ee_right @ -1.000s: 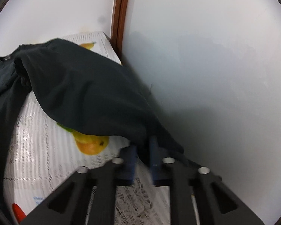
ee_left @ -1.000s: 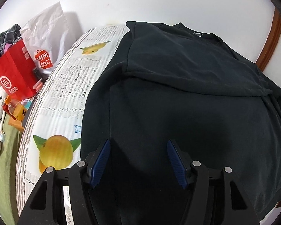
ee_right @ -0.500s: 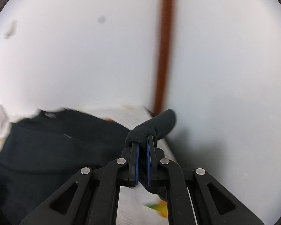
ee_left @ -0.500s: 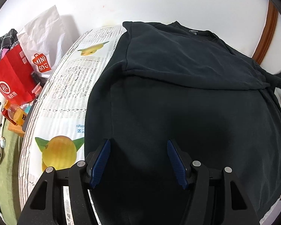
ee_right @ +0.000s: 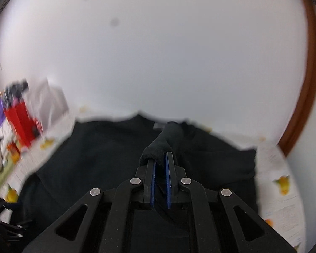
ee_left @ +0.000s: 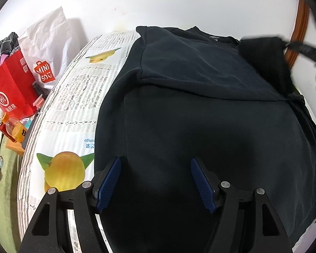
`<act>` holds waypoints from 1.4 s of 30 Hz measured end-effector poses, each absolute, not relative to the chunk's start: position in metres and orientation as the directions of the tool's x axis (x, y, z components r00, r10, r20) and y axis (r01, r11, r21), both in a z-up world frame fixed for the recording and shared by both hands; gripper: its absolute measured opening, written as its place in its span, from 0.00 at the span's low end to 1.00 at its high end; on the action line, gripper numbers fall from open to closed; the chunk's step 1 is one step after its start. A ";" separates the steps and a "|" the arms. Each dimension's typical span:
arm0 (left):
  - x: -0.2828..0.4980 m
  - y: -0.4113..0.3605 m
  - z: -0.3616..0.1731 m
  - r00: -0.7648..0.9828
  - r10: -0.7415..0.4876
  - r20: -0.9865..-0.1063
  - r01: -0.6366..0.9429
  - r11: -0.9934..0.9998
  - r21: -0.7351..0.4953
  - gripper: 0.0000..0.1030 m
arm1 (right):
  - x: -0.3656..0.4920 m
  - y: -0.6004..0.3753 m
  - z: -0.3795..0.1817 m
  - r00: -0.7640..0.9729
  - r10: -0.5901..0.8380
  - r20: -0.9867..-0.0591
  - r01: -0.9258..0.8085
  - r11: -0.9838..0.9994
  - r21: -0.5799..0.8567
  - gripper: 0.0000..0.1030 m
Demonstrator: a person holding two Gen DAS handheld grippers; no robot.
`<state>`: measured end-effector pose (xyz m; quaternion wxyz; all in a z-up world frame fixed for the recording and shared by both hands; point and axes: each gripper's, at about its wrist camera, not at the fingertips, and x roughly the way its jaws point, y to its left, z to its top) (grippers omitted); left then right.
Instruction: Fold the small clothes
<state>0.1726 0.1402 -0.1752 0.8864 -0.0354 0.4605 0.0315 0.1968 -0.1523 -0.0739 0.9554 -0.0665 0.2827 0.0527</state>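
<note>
A white wall (ee_left: 179, 4) with a brown wooden frame (ee_left: 301, 27) at the upper right backed a table under a lace cloth printed with mangoes (ee_left: 73, 97). A black shirt (ee_left: 200, 116) lay spread over most of that cloth, filling the centre of the left wrist view, its left sleeve already turned in across the chest.

The step in hand looked like the second sleeve fold. The right gripper (ee_right: 160, 160) was clamped tight on a bunched sleeve end (ee_right: 168, 137), held raised above the shirt's neckline at mid-frame. The left gripper (ee_left: 155, 181) hung over the lower body of the shirt, its jaws having just been opening, fairly wide apart with nothing pinched between the blue pads (ee_left: 107, 181).

Next, the sleeve probably needed laying flat across the chest and releasing without dragging the folded layer beneath.

The right wrist view was smeared by motion, so the red bag (ee_right: 21, 120) and the clutter at its left edge were barely legible. In the left wrist view the right gripper showed only as a dark blur at the upper right, and the shirt's hem was hidden below the gripper.
</note>
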 end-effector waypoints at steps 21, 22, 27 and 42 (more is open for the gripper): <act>0.169 0.134 -0.177 0.574 0.023 -0.819 -0.073 0.997 -0.023 0.70 | 0.176 -0.213 -0.125 0.715 0.123 -0.688 -0.082 0.992 0.093 0.62; 0.169 0.132 -0.178 0.578 0.034 -0.815 -0.069 0.998 -0.007 0.71 | 0.184 -0.212 -0.130 0.708 0.109 -0.698 -0.067 0.994 0.088 0.62; 0.168 0.129 -0.178 0.591 0.042 -0.806 -0.071 0.998 0.000 0.72 | 0.215 -0.207 -0.158 0.670 0.091 -0.736 -0.021 0.994 0.104 0.44; 0.166 0.132 -0.178 0.603 0.029 -0.798 -0.067 0.998 -0.015 0.73 | 0.235 -0.058 -0.088 0.643 0.440 -0.627 -0.371 0.895 0.248 0.09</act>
